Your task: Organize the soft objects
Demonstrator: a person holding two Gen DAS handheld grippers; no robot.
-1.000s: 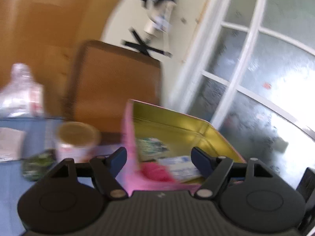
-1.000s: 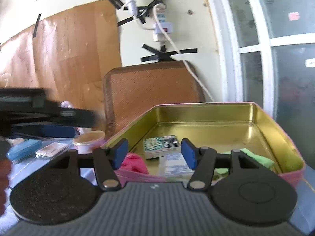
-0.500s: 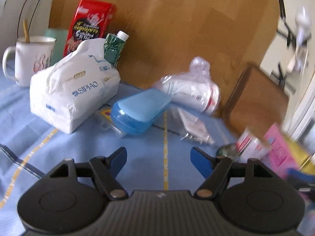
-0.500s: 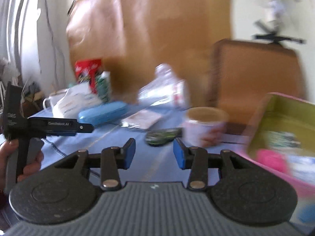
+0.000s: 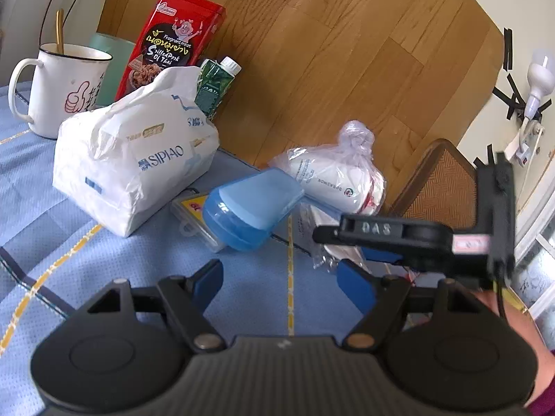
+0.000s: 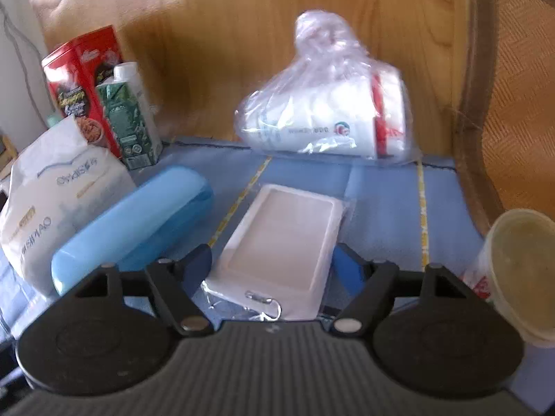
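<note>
On the blue tablecloth lie a white SIPIAO tissue pack (image 5: 135,170) (image 6: 52,201), a blue oblong case (image 5: 249,208) (image 6: 131,225) and white cups tied in a clear bag (image 5: 340,176) (image 6: 329,118). A flat white packet in clear plastic (image 6: 284,239) lies between the fingers of my right gripper (image 6: 274,265). Its jaws are opening and the blue pads (image 6: 347,267) stand just off the packet's sides. In the left wrist view the right gripper (image 5: 347,246) reaches in from the right, held by a hand. My left gripper (image 5: 281,284) hovers open over bare cloth, short of the blue case.
At the back left stand a white mug with a spoon (image 5: 59,86), a red snack tin (image 5: 173,38) and a green carton (image 5: 215,83). A lidded paper cup (image 6: 520,270) sits at the right. A wood panel and a woven brown board (image 6: 513,104) close off the back.
Both views swung left, away from the pink tin, to the cluttered cloth. The right gripper narrowed, then widened, and now straddles the white packet. It has entered the left wrist view.
</note>
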